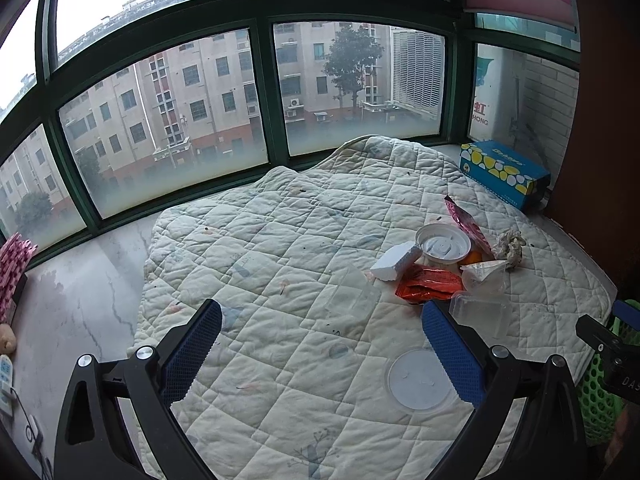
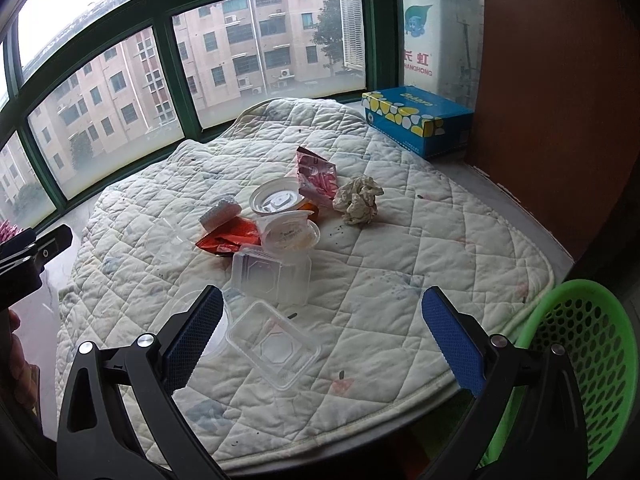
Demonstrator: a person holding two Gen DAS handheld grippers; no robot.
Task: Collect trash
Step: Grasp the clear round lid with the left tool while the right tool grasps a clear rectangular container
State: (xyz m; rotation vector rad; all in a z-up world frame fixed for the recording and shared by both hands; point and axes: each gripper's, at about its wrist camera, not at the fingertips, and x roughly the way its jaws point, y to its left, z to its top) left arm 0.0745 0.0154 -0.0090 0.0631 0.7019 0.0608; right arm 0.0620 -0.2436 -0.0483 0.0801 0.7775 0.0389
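Two hand-held grippers hover above a quilted pad [image 2: 400,240] on a marble window ledge, where a scatter of trash waits to be collected. The right gripper [image 2: 322,316], at the bottom of its frame, is spread wide and holds nothing; just ahead of its left finger lies a clear square plastic tray [image 2: 274,346], with a second clear container [image 2: 272,276] beyond it. At centre frame sit a sealed dessert cup [image 2: 290,234], a white round lid [image 2: 276,199], an orange wrapper [image 2: 232,238], a white foam block [image 2: 219,212], a pink snack packet [image 2: 318,178] and a crumpled paper ball [image 2: 358,199]. A green perforated basket [image 2: 592,344] stands off the pad's edge at lower right, the likely destination. The left gripper [image 1: 322,334] is likewise released and empty, low in its frame over bare quilt, a flat clear disc lid [image 1: 420,380] beside its right finger. A blue tissue box [image 2: 416,118] rests at upper right. The nearest tray looks the sensible first pick: thin and springy, it would be best taken by one rim with a light squeeze, then carried right to the basket without brushing the pile.
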